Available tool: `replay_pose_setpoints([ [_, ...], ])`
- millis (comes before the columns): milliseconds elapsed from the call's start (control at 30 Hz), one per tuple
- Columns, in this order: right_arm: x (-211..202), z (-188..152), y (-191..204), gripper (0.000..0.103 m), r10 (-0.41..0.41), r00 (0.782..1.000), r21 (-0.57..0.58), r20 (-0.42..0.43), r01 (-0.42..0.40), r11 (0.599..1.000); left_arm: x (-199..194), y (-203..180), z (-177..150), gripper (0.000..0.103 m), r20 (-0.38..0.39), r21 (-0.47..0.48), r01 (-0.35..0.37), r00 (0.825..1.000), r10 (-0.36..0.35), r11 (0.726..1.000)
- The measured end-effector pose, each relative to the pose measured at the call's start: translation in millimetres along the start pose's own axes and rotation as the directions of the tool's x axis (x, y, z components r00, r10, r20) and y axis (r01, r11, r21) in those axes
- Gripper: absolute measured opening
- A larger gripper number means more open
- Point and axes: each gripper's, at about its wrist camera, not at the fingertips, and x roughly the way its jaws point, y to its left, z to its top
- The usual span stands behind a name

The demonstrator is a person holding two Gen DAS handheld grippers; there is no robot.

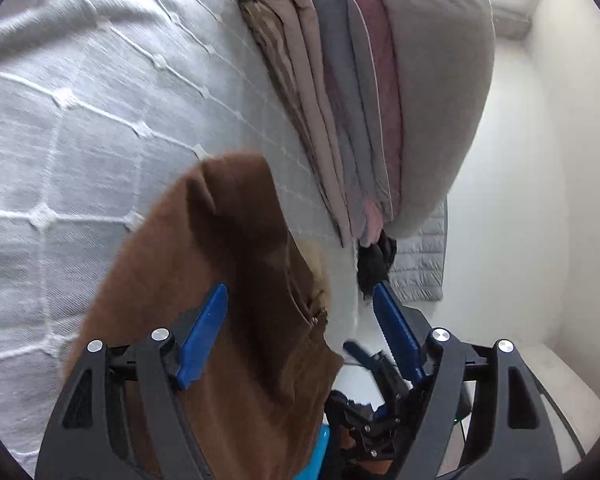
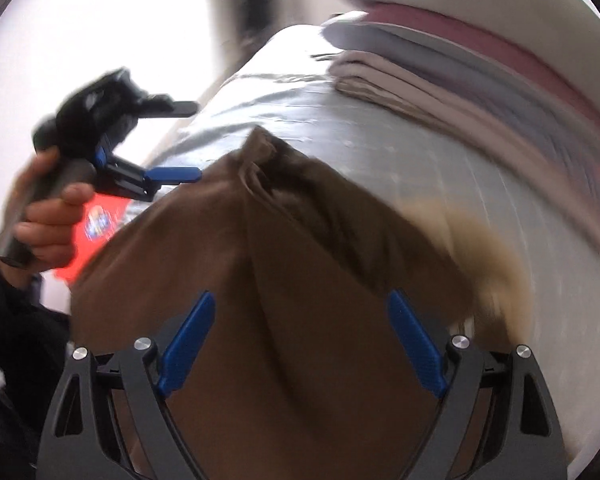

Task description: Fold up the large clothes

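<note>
A large brown garment (image 1: 236, 280) lies bunched on the white quilted bed (image 1: 80, 120). It also fills the middle of the right wrist view (image 2: 300, 300), which is blurred. My left gripper (image 1: 300, 292) is open, its blue fingers wide apart, one over the brown cloth and one past its edge. It shows in the right wrist view (image 2: 180, 142) held in a hand at the garment's left edge, jaws open. My right gripper (image 2: 302, 300) is open, fingers spread over the brown cloth, holding nothing. Part of it shows low in the left wrist view (image 1: 372, 412).
A stack of folded clothes and bedding (image 1: 360, 100) in beige, grey and pink sits on the bed beyond the garment, topped by a grey pillow (image 1: 440, 100). It shows in the right wrist view (image 2: 480, 72). A dark cloth (image 1: 376, 264) hangs by the bed edge. A red packet (image 2: 96, 232) lies left.
</note>
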Motion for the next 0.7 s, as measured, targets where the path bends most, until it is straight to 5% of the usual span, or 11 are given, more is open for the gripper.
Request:
replay_pose_setpoints([
  [133,38.2,29.9,10.9,0.085,-0.033,0.995,-0.144,-0.098,0.018,0.989,-8.7,7.7,11.7,0.072,0.024,-0.038,0.032,0.999,-0.031,0.999],
  [333,83.5,43.4,27.9,0.085,0.06,0.963,-0.217,-0.263,-0.12,0.969,-25.7,10.6,22.0,0.072,0.051,-0.056,0.062,0.997,-0.06,0.996],
  [400,93.9,42.1,34.1,0.06,0.07,0.951,-0.23,-0.302,-0.144,0.963,-32.6,12.0,24.3,0.072,0.059,-0.066,0.07,0.996,-0.066,0.995],
  [433,99.3,39.8,36.8,0.007,0.028,0.948,-0.252,-0.318,-0.113,0.961,-35.1,13.4,25.8,0.072,0.064,-0.073,0.072,0.996,-0.068,0.995],
  [700,66.0,62.8,31.5,0.006,-0.167,0.971,-0.308,-0.169,0.109,0.945,-38.8,26.5,32.8,0.072,0.09,-0.116,0.086,0.993,-0.076,0.989],
])
